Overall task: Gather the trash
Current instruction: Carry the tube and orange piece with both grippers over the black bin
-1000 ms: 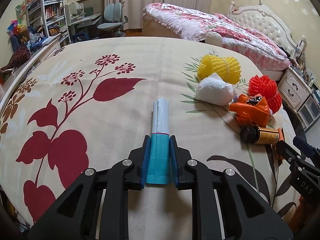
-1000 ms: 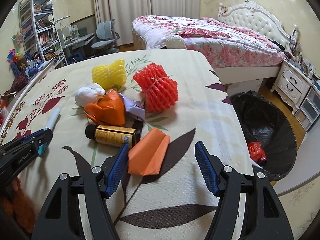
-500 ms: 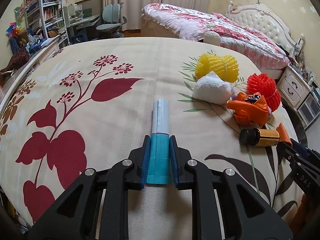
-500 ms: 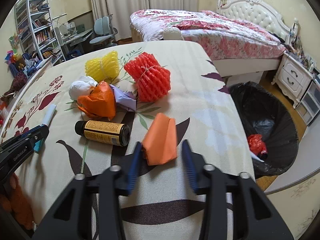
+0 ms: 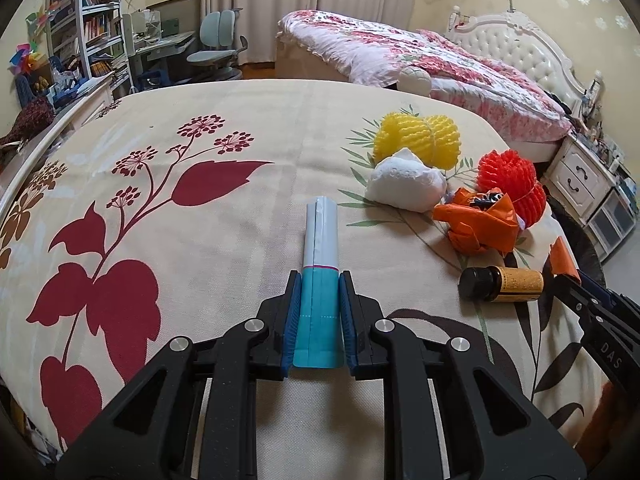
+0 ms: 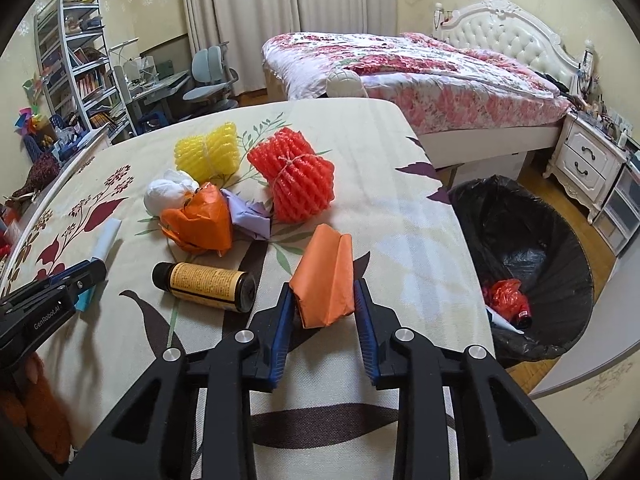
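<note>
My left gripper (image 5: pixel 319 284) is shut on a teal and grey tube wrapper (image 5: pixel 320 248) that lies along the bed cover. My right gripper (image 6: pixel 322 294) is shut on a folded orange paper (image 6: pixel 326 276), low over the cover. Beside it lies a brown bottle (image 6: pixel 204 286) with a yellow label. Behind are an orange plastic bag (image 6: pixel 198 222), a white wad (image 6: pixel 166 192), lilac paper (image 6: pixel 250 216), a yellow foam net (image 6: pixel 208 152) and a red foam net (image 6: pixel 294 178). A black-lined trash bin (image 6: pixel 528 240) stands on the floor to the right, with red trash inside.
The trash lies on a floral bed cover (image 5: pixel 200 220) whose right edge drops to the bin. A second bed (image 6: pixel 420 72) and a white nightstand (image 6: pixel 588 164) stand behind. A shelf and desk chair (image 5: pixel 216 46) are far left.
My right gripper closed from wide open onto the folded orange paper. My left gripper kept its hold on the tube wrapper and barely moved.
</note>
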{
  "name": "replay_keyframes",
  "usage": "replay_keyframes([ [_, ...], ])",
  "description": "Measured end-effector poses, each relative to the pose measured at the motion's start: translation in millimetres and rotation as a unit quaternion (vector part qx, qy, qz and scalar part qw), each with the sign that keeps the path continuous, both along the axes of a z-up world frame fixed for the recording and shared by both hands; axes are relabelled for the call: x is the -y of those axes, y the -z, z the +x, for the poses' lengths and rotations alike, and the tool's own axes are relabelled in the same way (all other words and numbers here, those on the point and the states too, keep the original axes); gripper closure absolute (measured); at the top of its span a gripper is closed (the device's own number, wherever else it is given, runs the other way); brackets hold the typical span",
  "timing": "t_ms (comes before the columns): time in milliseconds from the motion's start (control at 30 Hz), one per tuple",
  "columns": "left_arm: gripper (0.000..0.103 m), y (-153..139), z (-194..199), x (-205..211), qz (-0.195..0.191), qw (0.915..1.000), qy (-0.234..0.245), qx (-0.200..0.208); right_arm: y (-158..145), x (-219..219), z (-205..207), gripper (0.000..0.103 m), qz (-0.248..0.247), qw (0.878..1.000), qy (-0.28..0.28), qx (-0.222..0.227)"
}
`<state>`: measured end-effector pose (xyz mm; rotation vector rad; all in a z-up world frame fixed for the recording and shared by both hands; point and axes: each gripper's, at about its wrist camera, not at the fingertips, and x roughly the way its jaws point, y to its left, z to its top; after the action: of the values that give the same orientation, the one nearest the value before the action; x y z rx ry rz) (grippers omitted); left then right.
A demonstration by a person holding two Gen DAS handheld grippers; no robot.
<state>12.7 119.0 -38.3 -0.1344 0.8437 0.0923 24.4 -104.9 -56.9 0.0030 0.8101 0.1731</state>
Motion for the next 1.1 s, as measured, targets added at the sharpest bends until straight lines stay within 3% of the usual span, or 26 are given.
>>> replay_keyframes([
  [467,0.084,-27,5,34,-0.007,0.9989,0.037,0.03,-17,29,-2,0.072,0.0,0.999,0.028,0.029],
  [1100,0.084,-50,45,147,-0.003,0.9858,0.152,0.072,-28,125,20,0.072,-0.005,0.988,0.145,0.055],
])
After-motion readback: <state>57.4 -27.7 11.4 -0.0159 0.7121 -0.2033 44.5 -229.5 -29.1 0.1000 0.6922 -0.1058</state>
